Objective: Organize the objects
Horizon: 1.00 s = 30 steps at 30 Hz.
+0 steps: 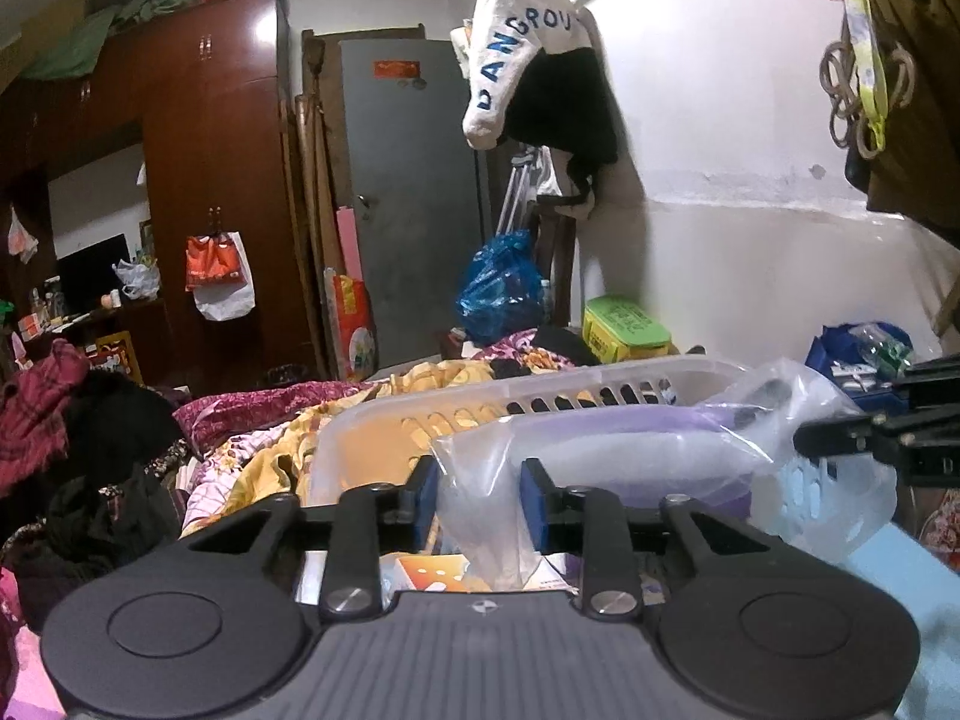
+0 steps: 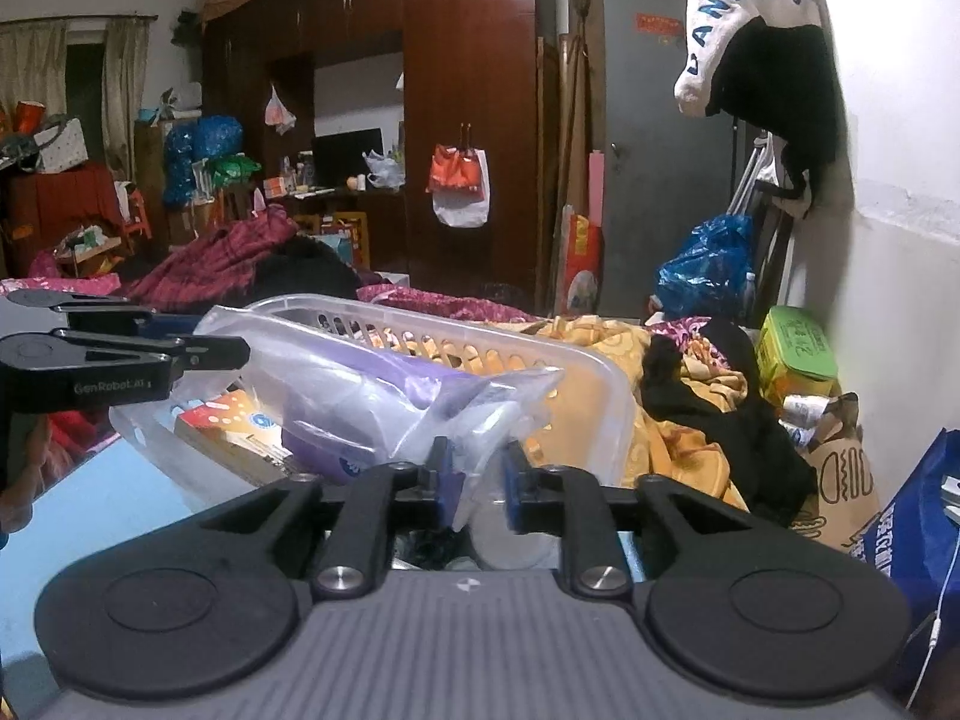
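A clear plastic bag (image 1: 630, 450) with a purple item inside lies across a translucent slotted basket (image 1: 540, 384). My left gripper (image 1: 480, 498) stands open around the bag's near end, the film loose between its blue pads. In the right wrist view the same bag (image 2: 384, 384) rests over the basket (image 2: 618, 396). My right gripper (image 2: 478, 489) is open too, with the bag's other corner between its pads. An orange box (image 2: 240, 420) lies inside the basket. Each gripper shows in the other's view: the right gripper (image 1: 804, 438), the left gripper (image 2: 228, 354).
The basket sits on a bed with a yellow floral blanket (image 2: 600, 336) and a black cloth (image 2: 750, 450). A green box (image 2: 795, 354), a printed paper bag (image 2: 840, 480) and a blue bag (image 2: 918, 540) stand by the white wall. A light blue surface (image 2: 120, 492) lies at the left.
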Each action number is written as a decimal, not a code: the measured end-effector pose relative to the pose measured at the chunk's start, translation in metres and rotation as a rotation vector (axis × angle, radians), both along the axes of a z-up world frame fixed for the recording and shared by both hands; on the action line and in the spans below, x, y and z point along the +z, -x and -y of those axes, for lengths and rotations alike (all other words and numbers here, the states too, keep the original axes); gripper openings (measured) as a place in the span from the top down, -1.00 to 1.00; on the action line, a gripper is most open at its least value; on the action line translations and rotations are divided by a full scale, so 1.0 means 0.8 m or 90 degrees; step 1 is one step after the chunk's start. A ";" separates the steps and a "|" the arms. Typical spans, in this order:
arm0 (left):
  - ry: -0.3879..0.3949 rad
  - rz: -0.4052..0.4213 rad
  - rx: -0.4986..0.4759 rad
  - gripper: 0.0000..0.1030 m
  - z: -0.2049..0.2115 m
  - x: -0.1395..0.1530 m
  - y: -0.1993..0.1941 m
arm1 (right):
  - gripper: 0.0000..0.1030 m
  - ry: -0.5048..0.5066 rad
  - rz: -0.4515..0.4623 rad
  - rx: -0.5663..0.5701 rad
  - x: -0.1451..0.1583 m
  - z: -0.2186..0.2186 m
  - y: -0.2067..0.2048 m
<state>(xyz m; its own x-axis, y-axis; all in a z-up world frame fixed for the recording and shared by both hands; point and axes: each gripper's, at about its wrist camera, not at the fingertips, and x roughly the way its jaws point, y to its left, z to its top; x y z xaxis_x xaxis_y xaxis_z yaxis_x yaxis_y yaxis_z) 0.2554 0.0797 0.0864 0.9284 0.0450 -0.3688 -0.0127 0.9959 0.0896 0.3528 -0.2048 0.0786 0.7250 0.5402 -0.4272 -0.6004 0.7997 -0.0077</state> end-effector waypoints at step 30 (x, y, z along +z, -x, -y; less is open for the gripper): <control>0.023 0.011 0.017 -0.82 0.000 0.008 0.086 | -1.00 -0.050 0.056 -0.053 -0.012 0.006 0.043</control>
